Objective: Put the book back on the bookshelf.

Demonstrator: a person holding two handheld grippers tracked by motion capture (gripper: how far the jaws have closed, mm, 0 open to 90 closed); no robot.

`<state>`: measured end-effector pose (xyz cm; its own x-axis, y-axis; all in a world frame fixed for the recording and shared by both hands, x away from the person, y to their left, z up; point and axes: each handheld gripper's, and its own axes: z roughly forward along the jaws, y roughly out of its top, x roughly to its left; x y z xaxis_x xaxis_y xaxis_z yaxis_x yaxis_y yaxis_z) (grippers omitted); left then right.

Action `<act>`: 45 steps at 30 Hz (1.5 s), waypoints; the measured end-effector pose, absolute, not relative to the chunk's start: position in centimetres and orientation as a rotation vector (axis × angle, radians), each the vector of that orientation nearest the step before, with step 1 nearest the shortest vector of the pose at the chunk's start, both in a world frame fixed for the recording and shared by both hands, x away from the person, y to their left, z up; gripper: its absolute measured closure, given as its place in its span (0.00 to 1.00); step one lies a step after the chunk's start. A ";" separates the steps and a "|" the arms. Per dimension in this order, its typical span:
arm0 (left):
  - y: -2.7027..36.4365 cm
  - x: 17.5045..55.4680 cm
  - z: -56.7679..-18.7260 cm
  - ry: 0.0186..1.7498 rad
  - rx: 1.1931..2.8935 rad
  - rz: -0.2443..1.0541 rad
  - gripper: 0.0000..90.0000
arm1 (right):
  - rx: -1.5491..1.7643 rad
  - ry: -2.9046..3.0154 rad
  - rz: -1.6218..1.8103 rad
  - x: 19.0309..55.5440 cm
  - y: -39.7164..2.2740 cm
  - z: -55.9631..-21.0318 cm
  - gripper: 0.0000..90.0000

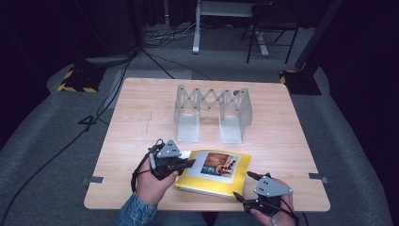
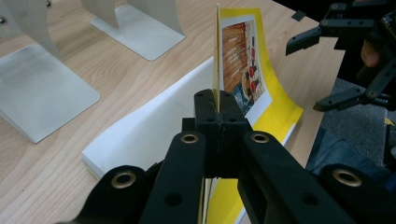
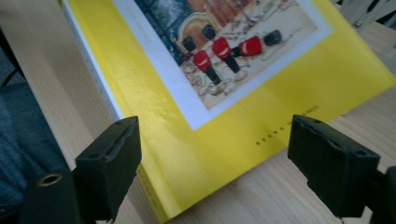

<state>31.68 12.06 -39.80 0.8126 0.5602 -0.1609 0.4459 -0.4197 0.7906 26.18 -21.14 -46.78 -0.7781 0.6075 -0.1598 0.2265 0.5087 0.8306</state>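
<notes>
A yellow picture book lies at the table's front middle, with red-coated soldiers on its cover. My left gripper is at the book's left edge, shut on the front cover, which stands lifted and curled above the white pages. In the left gripper view my left gripper pinches the cover's edge between closed jaws. My right gripper stands open at the book's front right corner, jaws spread wide on either side of that corner, touching nothing. It also appears open in the left gripper view.
A grey metal expandable book rack stands behind the book mid-table, its flat base plates on the wood. The wooden table has bare room left and right. Stands and cables lie on the floor beyond.
</notes>
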 end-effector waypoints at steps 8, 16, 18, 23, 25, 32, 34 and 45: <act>11.9 31.8 -39.5 0.745 2.074 0.145 0.99 | 0.652 2.345 1.202 26.1 -20.0 -47.0 0.18; 11.7 31.9 -39.1 0.731 2.082 0.139 0.99 | 0.591 2.369 1.183 26.0 -18.4 -47.6 0.18; 11.6 31.9 -39.0 0.737 2.083 0.134 0.99 | 0.580 2.372 1.172 26.1 -18.0 -47.8 0.18; 11.4 32.2 -39.1 0.745 2.083 0.116 0.99 | 0.538 2.363 1.129 26.4 -17.1 -48.6 0.18; 11.4 32.4 -39.2 0.749 2.085 0.110 0.99 | 0.516 2.347 1.122 26.6 -16.9 -48.9 0.18; 11.0 33.0 -39.2 0.747 2.079 0.081 0.99 | 0.508 2.303 1.104 26.7 -16.4 -49.4 0.18; 10.9 33.1 -39.2 0.745 2.073 0.071 0.99 | 0.509 2.292 1.096 26.6 -16.3 -49.6 0.18; 10.7 33.4 -39.3 0.738 2.059 0.052 0.99 | 0.484 2.229 1.076 27.1 -16.2 -50.2 0.17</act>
